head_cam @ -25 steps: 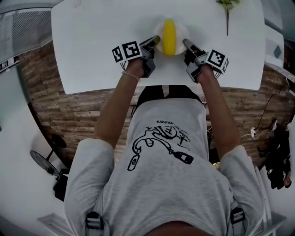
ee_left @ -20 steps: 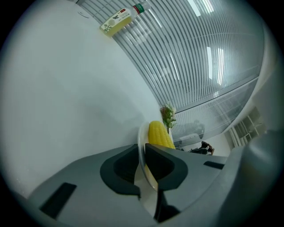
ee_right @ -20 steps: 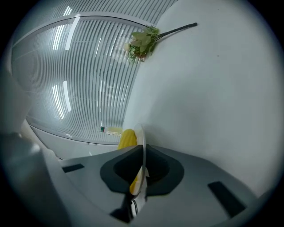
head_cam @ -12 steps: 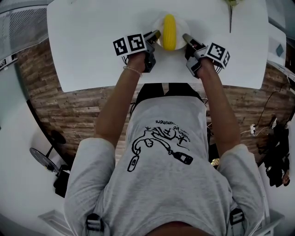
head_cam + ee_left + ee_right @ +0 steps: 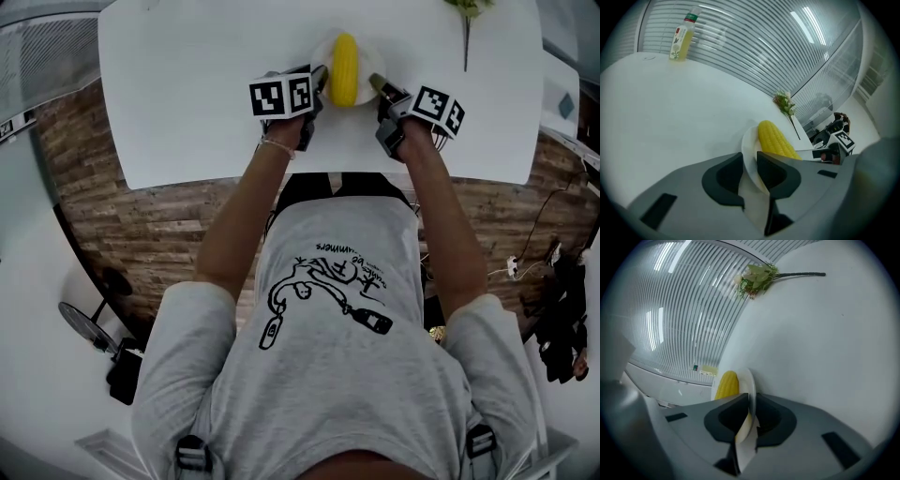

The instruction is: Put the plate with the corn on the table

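A yellow corn cob (image 5: 344,67) lies on a small white plate (image 5: 366,56) that rests on the white table (image 5: 187,84). My left gripper (image 5: 319,82) is at the plate's left rim. In the left gripper view its jaws are opening, and the plate (image 5: 749,147) rim stands loosely between them, the corn (image 5: 776,140) just beyond. My right gripper (image 5: 376,84) is at the right rim. In the right gripper view its jaws pinch the thin plate (image 5: 750,380) edge, with the corn (image 5: 726,384) to the left.
A flower sprig (image 5: 464,19) lies at the table's far right, also in the right gripper view as a flower sprig (image 5: 757,277). A bottle (image 5: 682,40) stands far off at the table's back left. The table's near edge runs just behind both grippers, above a brick-patterned floor (image 5: 141,225).
The left gripper's marker cube has shifted right, closer to the plate. The plate, the corn and the right gripper have hardly moved on the table.
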Demonstrator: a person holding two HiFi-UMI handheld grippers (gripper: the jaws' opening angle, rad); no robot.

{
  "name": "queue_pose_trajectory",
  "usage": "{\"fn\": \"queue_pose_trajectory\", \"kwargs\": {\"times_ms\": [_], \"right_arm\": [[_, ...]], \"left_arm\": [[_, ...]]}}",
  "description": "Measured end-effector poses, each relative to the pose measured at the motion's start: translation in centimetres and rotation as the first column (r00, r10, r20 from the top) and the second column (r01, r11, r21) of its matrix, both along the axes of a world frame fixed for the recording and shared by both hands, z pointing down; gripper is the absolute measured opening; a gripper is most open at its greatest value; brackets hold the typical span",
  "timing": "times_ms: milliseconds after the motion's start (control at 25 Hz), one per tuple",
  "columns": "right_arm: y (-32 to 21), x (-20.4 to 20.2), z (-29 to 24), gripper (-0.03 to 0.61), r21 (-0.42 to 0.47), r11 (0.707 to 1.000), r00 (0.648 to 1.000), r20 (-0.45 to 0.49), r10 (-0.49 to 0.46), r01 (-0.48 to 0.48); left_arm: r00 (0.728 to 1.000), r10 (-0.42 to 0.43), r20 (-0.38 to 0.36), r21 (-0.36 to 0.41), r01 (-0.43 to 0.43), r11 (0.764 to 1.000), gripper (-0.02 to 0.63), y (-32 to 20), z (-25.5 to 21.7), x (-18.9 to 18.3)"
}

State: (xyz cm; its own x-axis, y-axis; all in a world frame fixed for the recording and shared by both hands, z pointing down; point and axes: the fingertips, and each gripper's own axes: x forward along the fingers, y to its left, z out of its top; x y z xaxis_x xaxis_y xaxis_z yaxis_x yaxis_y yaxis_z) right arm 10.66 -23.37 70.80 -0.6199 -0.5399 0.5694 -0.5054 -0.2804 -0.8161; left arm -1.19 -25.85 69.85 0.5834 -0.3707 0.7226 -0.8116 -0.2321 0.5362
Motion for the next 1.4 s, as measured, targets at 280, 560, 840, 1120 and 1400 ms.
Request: {"fn": "queue_pose_trajectory", "kwargs": {"times_ms": [280,560,840,1120,1400], "right_arm": [[0.3,0.3,0.1,0.06,0.002,0.999,0.997,-0.07,-0.042,0.042],[0.6,0.3,0.4,0.067,-0.008,0.996,0.989,-0.119,-0.086,0.085],[1.2,0.8,0.1,0.075,-0.017,0.992,0.977,-0.171,-0.128,0.127],[1.6,1.9,-0.1,0.081,-0.025,0.99,0.965,-0.224,-0.139,0.137],[1.8,2.2,-0.1,0.083,-0.01,0.988,0.955,-0.255,-0.154,0.157]], "left_arm": [[0.982,0.095,0.165,0.066,-0.108,0.992,0.117,0.0,0.2,0.4],[0.96,0.14,0.245,0.084,-0.165,0.983,0.127,0.3,0.6,0.5],[0.926,0.187,0.327,0.096,-0.229,0.969,0.133,0.9,0.5,1.1],[0.916,0.192,0.352,0.118,-0.247,0.962,0.133,0.4,0.2,1.0],[0.937,0.156,0.313,0.119,-0.202,0.972,0.134,0.7,0.3,0.7]]}}
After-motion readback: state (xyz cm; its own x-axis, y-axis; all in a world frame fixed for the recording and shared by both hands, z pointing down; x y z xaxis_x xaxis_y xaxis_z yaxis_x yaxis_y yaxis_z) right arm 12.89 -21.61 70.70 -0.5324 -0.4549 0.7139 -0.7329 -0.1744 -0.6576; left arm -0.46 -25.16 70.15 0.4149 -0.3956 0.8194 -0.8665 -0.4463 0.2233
